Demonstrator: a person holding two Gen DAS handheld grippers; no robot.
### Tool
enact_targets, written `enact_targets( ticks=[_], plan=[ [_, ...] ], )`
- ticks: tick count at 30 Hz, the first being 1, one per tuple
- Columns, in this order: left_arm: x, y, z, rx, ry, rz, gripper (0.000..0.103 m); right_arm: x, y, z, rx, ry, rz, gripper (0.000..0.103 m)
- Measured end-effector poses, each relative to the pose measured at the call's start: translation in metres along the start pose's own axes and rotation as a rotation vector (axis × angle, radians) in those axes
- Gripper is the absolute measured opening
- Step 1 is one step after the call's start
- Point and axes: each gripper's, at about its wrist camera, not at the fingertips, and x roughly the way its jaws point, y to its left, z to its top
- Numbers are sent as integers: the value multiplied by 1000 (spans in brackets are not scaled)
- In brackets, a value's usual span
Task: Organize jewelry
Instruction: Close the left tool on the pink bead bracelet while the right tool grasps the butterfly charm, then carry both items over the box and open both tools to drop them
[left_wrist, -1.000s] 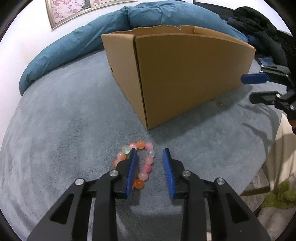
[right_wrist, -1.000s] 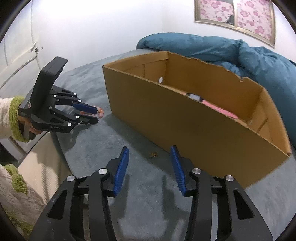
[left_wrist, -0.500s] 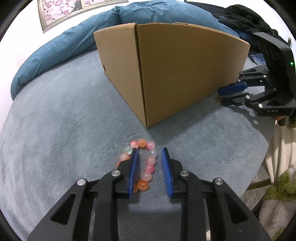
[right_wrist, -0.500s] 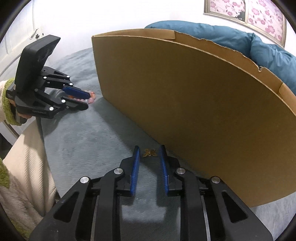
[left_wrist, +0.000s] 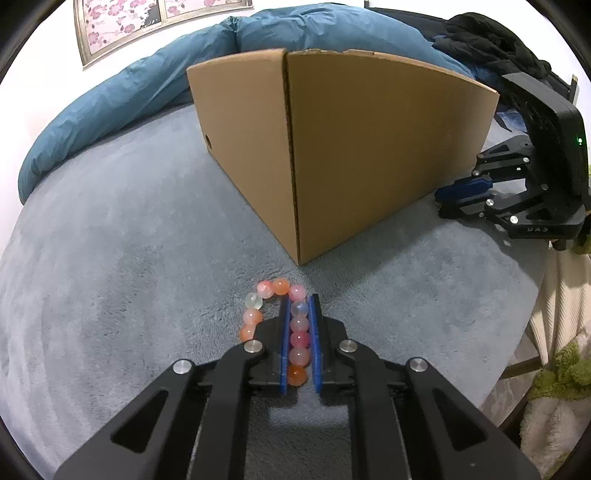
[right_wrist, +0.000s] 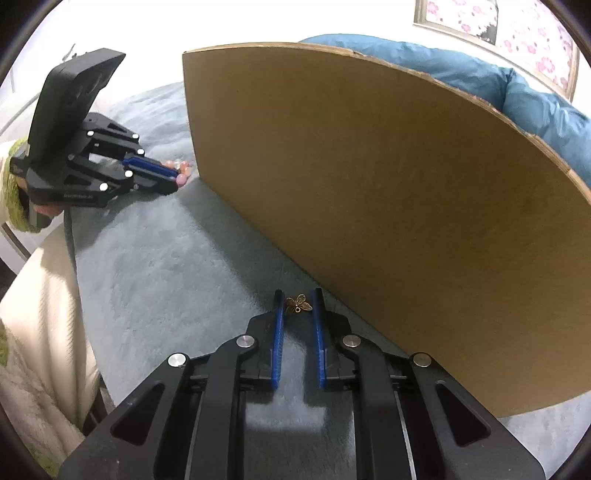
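A bracelet of pink and orange beads (left_wrist: 275, 315) lies on the grey blanket (left_wrist: 110, 280) in front of the cardboard box (left_wrist: 369, 147). My left gripper (left_wrist: 298, 302) is shut on the bracelet's right strand, still on the blanket. It also shows in the right wrist view (right_wrist: 173, 181). A small bronze butterfly charm (right_wrist: 298, 304) lies on the blanket beside the box wall (right_wrist: 388, 192). My right gripper (right_wrist: 297, 298) straddles the charm, its jaws narrow, with the left pad touching it and a gap on the right. It also shows in the left wrist view (left_wrist: 448, 197).
A teal duvet (left_wrist: 147, 88) lies behind the box. Dark clothes (left_wrist: 491, 40) are piled at the back right. The blanket's edge drops off at the right, over a cream cover (left_wrist: 561, 295).
Both grippers moved forward and down and closed in. The left jaws shut on the bracelet strand. The right jaws narrowed around the butterfly charm.
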Motion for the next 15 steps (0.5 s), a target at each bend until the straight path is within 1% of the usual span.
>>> enact_targets(
  ticks=[4, 9, 12, 15],
  plan=[
    [-10, -6, 2, 6, -11, 9, 9, -12, 7, 3, -4, -5, -17, 12],
    [-32, -18, 8, 15, -47, 18, 9, -40, 12, -2, 3, -36, -53, 12],
    [-51, -26, 12, 17, -79, 14, 9, -67, 11, -7, 11, -74, -79, 12],
    [-76, -29, 25, 3, -130, -4, 9, -92, 10, -5, 17, -122, -101, 12]
  ],
)
